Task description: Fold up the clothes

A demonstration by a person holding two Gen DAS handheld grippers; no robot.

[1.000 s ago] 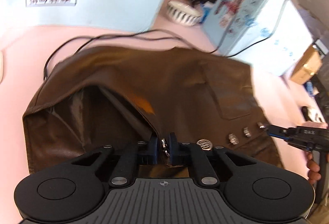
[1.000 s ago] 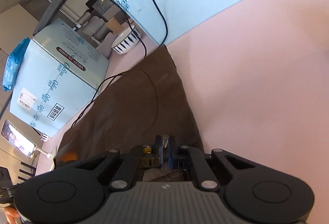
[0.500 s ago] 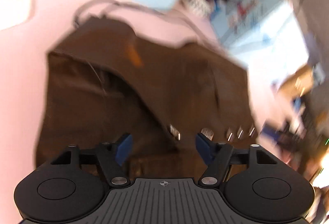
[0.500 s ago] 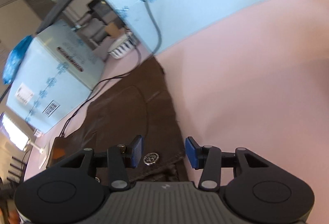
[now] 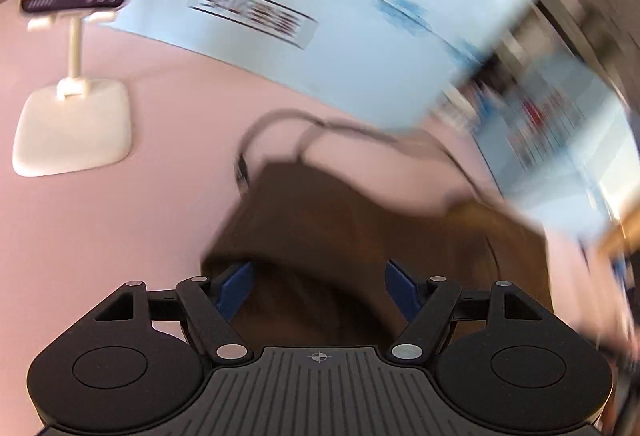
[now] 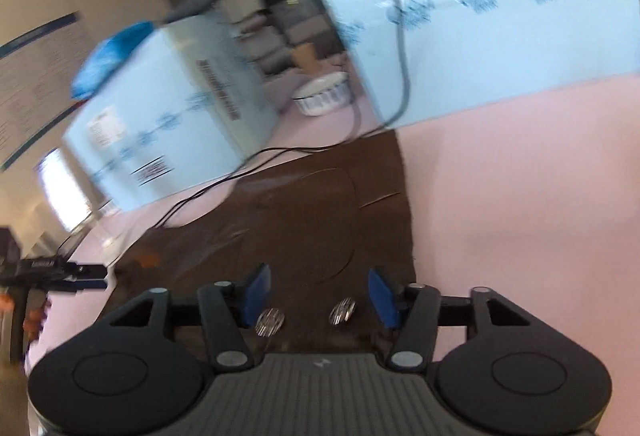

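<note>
Bare pink table lies open right of the vest. Far side: blue boxes, a cable; phone stand far left.

Box label smeared, unreadable; far boxes perhaps printed.

We see the garment flat on the bench, boxes behind it at twelve o'clock, a bowl between them, a phone stand at ten.
</note>
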